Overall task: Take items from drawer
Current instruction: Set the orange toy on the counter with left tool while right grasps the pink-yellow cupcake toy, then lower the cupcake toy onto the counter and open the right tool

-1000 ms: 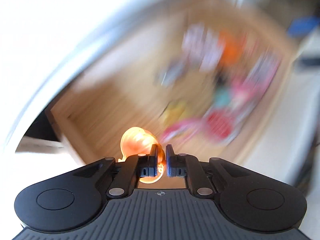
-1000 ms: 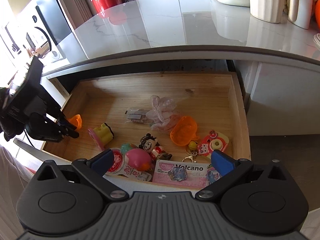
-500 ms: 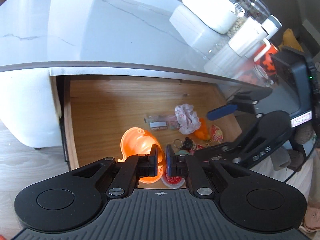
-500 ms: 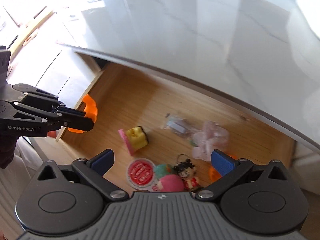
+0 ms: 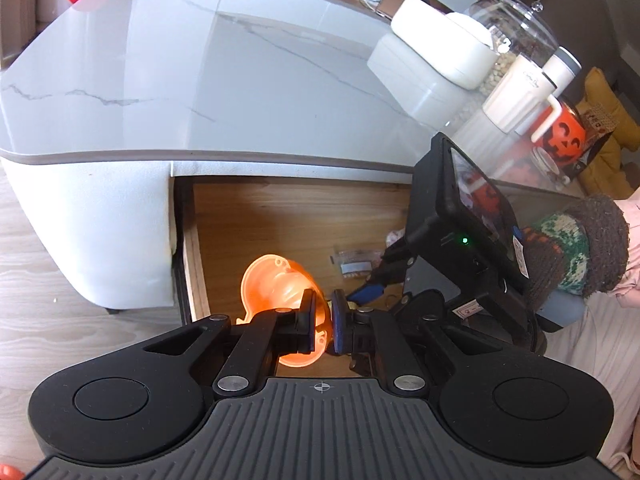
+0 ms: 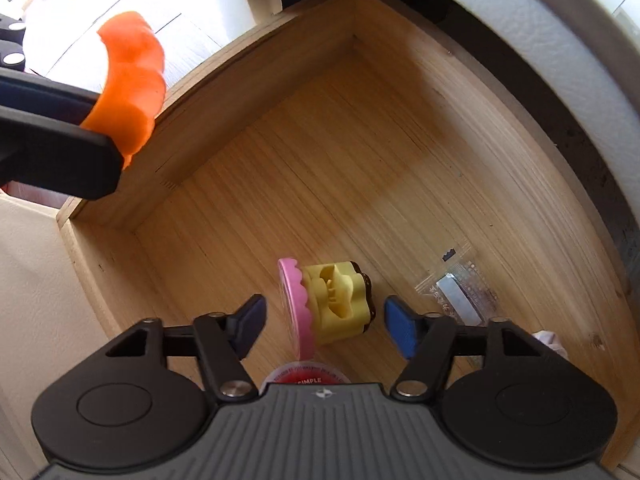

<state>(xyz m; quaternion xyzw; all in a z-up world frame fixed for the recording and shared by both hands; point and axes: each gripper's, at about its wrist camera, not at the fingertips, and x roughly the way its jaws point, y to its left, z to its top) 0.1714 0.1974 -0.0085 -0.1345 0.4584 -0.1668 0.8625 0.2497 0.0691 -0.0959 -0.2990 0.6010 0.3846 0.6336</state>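
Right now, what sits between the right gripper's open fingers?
In the right wrist view, the yellow-and-pink toy lies on the drawer floor between the right gripper fingers, not yet clamped.

Counter: you face a white marble top (image 5: 192, 80) with grey veins and a rounded grey edge.
Base: white, curved (image 5: 100, 232) under the top.
Floor: pale wood planks (image 5: 44, 320) to your left.
Back shelf: jars (image 5: 516, 28) and a white box (image 5: 444, 48).
Light: bright daylight glares off the top.
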